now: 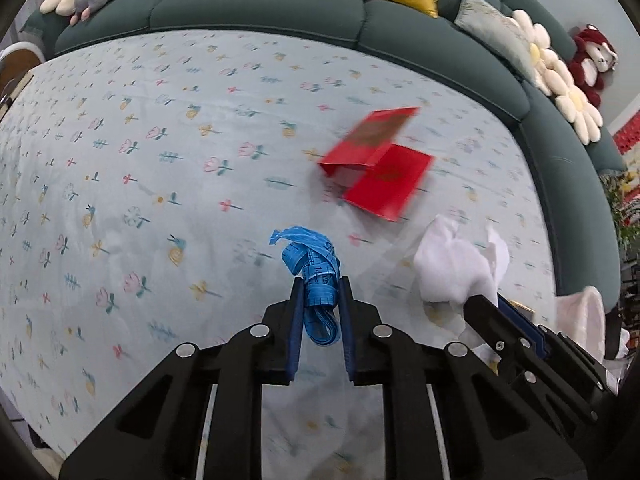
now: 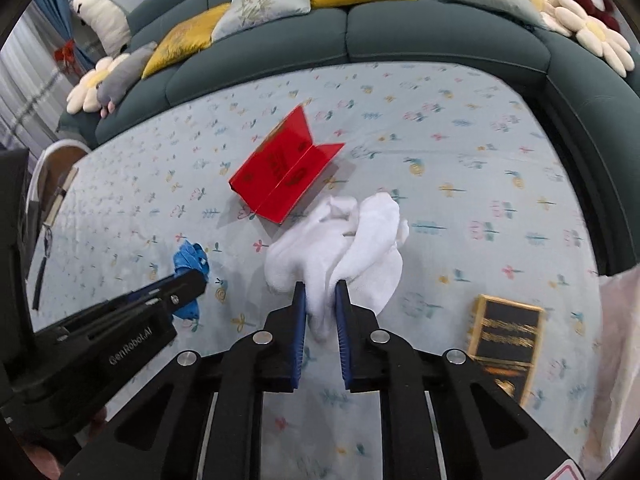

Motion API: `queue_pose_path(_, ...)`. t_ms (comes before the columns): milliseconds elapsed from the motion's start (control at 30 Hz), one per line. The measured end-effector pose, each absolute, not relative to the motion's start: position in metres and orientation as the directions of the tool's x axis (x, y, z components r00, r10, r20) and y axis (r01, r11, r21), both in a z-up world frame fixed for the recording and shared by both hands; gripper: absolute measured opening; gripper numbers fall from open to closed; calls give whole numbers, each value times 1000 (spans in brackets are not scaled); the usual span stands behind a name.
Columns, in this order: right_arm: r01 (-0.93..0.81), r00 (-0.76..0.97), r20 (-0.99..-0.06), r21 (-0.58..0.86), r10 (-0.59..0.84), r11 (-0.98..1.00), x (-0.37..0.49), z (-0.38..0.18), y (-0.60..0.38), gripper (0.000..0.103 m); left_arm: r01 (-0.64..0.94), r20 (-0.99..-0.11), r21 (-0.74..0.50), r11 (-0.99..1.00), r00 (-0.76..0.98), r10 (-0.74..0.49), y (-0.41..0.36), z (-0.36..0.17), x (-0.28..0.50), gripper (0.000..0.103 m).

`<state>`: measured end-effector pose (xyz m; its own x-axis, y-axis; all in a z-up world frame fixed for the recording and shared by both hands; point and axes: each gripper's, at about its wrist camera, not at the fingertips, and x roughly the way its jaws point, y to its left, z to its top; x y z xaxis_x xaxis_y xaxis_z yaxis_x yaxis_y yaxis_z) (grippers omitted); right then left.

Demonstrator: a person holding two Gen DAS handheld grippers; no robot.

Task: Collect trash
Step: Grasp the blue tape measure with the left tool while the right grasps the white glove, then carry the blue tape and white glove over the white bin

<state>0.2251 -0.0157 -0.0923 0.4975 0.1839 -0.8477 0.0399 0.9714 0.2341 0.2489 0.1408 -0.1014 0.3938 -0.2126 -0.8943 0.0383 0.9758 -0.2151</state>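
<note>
One blue tape (image 1: 318, 280) clamped in left gripper (image 1: 319, 286); one white tissue (image 2: 344, 240) in right gripper (image 2: 321, 290), perhaps cloth; one red card (image 2: 286, 170).

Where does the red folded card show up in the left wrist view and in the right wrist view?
Left wrist: red card right of centre, beyond the blue tape that the left gripper holds.
Right wrist: card just left of centre, behind the white tissue.
Shared landmark: the green sofa back.
</note>
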Motion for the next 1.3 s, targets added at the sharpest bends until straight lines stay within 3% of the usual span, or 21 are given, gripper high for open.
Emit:
queue_pose_path(600,178,667,-740,275,90,945,118,-7,-138,13,268,-844,-248,931,413,-343,15,-27,156,16)
queue_pose_path(1300,389,711,-700,308,-70,868,15,0,-278,13,510,-839,-206,835,348,-419,-129,-7,87,16)
